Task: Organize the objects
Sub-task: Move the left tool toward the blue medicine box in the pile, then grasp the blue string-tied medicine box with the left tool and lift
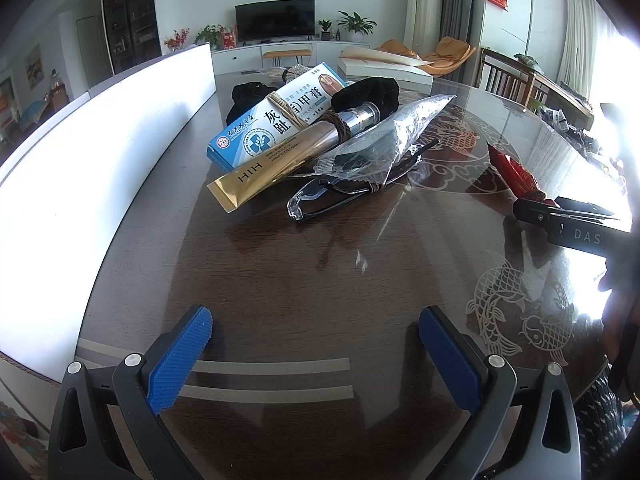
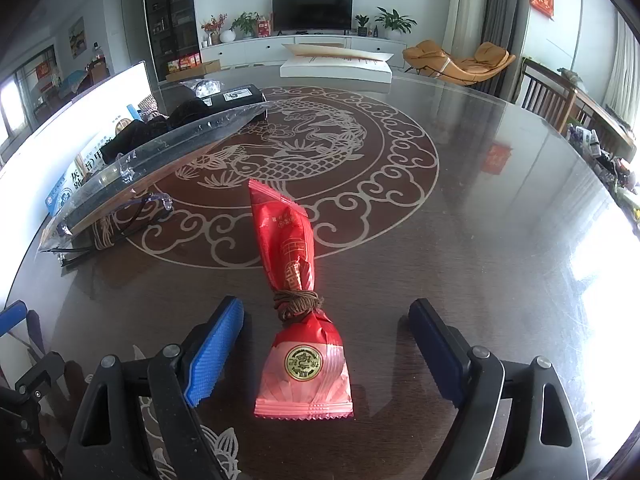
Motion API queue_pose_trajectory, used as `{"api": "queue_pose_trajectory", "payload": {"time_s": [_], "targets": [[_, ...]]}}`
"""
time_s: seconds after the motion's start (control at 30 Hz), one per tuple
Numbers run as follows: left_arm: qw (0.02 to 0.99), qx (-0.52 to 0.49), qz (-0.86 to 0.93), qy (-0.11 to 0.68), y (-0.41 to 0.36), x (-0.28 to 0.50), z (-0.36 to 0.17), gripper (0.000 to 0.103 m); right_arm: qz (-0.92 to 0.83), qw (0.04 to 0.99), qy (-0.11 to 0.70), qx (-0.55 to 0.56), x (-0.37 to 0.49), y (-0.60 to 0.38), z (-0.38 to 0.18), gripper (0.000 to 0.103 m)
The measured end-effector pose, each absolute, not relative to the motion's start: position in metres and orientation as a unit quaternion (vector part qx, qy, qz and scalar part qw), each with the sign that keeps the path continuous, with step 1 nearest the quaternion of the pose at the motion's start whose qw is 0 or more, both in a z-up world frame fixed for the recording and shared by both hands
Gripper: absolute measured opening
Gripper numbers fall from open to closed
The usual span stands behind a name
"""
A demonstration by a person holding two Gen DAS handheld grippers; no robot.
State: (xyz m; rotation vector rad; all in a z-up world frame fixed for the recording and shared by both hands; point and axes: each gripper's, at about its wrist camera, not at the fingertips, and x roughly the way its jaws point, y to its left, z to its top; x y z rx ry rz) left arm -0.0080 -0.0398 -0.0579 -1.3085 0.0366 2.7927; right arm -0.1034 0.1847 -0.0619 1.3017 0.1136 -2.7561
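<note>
Your right tongs (image 2: 326,352) were spread wide, with a red packet (image 2: 298,300) lying on the counter (image 2: 460,240) between the two pads, touching neither. The packet looked light, crinkly and slippery. Its foil would crush easily, so the cord-wrapped waist (image 2: 298,302) probably offered the firmest hold. A round gold seal marked its near end; the characters on it were too small to read.

Your left tongs (image 1: 316,354) were also spread and held nothing. Ahead of them lay a heap: a gold tube (image 1: 276,164) lettered "HIH", a blue and white box (image 1: 272,120) bearing large Chinese characters, a clear bag (image 1: 384,140) and glasses (image 1: 316,200). "DAS" showed on the right tool's body.
</note>
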Motion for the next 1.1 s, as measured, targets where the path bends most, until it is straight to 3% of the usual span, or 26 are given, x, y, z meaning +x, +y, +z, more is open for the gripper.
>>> {"api": "queue_pose_trajectory", "payload": {"time_s": [0.73,0.83,0.97,1.1], "targets": [[0.028,-0.442,0.896,0.012,-0.045,-0.01,-0.057,0.103,-0.903,0.041,0.036,0.427,-0.102,0.186,-0.061,0.089],[0.028,-0.435,0.9,-0.015,-0.066,-0.013,-0.045,0.103,-0.904,0.038,0.041,0.424,-0.101,0.185,-0.061,0.089],[0.029,-0.414,0.907,-0.068,-0.092,-0.043,-0.011,0.103,-0.904,0.046,0.045,0.423,-0.101,0.182,-0.061,0.089],[0.039,-0.418,0.907,-0.029,-0.087,-0.102,0.012,0.103,-0.903,0.051,0.044,0.424,-0.101,0.181,-0.062,0.089]]}}
